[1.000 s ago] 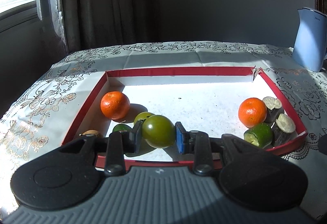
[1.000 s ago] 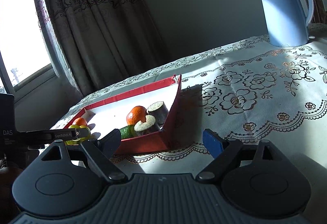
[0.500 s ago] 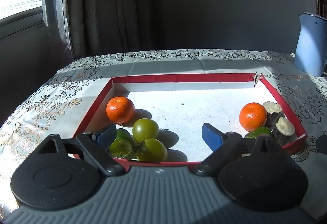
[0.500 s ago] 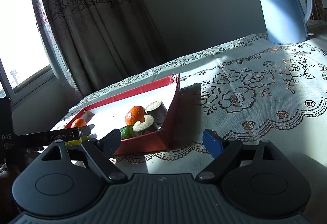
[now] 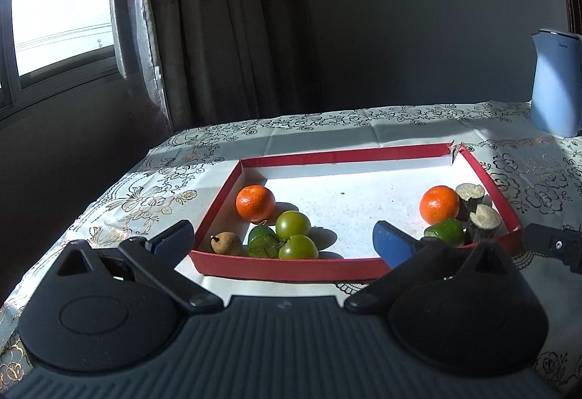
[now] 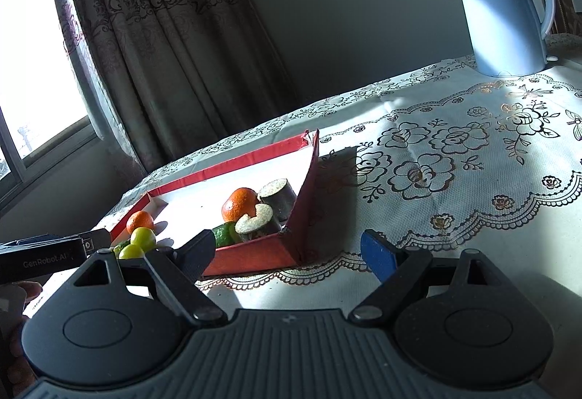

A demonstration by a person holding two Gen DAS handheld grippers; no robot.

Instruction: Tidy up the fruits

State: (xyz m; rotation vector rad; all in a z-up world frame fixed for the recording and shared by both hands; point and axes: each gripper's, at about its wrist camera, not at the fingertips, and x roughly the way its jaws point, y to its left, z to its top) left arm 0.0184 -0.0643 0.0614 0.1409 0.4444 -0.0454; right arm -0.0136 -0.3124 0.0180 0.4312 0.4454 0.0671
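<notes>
The left gripper (image 5: 280, 238) stands with its jaws spread as wide as they go, having just been opening, and nothing is between them. It hangs just in front of the shallow red cardboard tray with a white floor (image 5: 291, 269). Two round green tomatoes (image 5: 293, 224) sit touching each other near the tray's front left, beside a cut green lime (image 5: 261, 241), a small brown pear-shaped fruit (image 5: 225, 243) and an orange tangerine (image 5: 255, 202). A second tangerine (image 5: 439, 204), another green citrus (image 5: 446, 232) and two dark sugarcane stubs (image 5: 483, 221) crowd the right corner. The right gripper (image 6: 287, 248) hovers over the lace-patterned tabletop (image 6: 454, 180), its jaws well apart and empty. The tomatoes look light, smooth and easily bruised, likely to roll; gentle pressure across their widest middle should suit them.
</notes>
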